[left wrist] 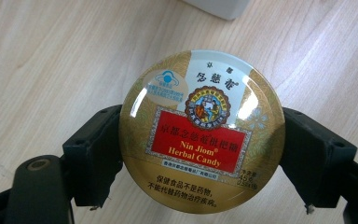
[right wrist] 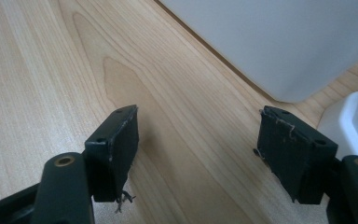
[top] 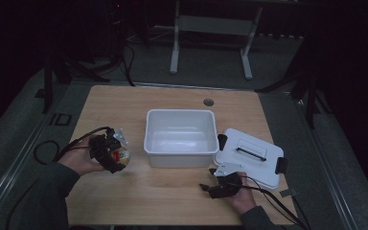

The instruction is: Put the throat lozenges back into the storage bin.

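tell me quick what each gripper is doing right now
left gripper: shut on the round candy tin.
right gripper: open, nothing between its jaws, over the table.

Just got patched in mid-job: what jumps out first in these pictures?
The round gold Nin Jiom Herbal Candy tin stands out, clamped by its rim in the left gripper at the table's left. At the centre sits an open, empty white bin, with its white lid lying flat to its right. The right gripper stands open over bare wood beside the lid.

Bare table (top: 163, 191) lies free in front; white bin (top: 180, 136) and lid (top: 251, 155) block mid-right
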`<act>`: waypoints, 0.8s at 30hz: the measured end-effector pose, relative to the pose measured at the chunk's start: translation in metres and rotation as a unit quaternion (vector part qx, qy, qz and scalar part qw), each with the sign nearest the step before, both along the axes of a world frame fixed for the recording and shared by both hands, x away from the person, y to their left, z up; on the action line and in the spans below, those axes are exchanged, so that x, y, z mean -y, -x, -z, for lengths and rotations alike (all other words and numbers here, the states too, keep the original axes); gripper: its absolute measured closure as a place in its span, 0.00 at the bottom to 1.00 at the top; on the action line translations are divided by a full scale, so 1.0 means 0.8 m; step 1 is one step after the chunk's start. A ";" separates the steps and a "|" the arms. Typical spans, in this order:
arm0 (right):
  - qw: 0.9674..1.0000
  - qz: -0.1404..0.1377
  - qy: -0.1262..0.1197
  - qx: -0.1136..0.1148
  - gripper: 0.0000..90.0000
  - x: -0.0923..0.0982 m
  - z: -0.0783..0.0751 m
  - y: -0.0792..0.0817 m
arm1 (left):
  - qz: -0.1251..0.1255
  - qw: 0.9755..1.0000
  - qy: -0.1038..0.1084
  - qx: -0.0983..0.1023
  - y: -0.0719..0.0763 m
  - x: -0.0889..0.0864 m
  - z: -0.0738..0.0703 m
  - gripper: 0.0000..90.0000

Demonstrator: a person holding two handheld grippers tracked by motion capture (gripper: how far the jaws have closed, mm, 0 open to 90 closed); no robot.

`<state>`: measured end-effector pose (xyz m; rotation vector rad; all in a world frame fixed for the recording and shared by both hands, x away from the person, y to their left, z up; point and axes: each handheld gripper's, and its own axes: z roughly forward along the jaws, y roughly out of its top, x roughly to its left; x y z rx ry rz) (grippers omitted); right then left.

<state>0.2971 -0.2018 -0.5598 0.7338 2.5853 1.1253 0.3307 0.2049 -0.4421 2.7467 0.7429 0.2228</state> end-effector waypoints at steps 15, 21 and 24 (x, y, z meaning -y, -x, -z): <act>1.000 0.000 0.000 0.000 0.32 0.000 0.000 0.000 | 0.007 1.000 0.000 -0.005 -0.003 0.005 -0.014 0.23; 1.000 0.000 0.000 0.000 0.32 0.000 0.000 0.000 | 0.009 1.000 0.001 -0.002 -0.004 0.006 -0.019 0.23; 1.000 0.000 0.000 0.000 0.32 0.000 0.000 0.000 | 0.006 1.000 0.002 0.000 -0.005 0.006 -0.023 0.23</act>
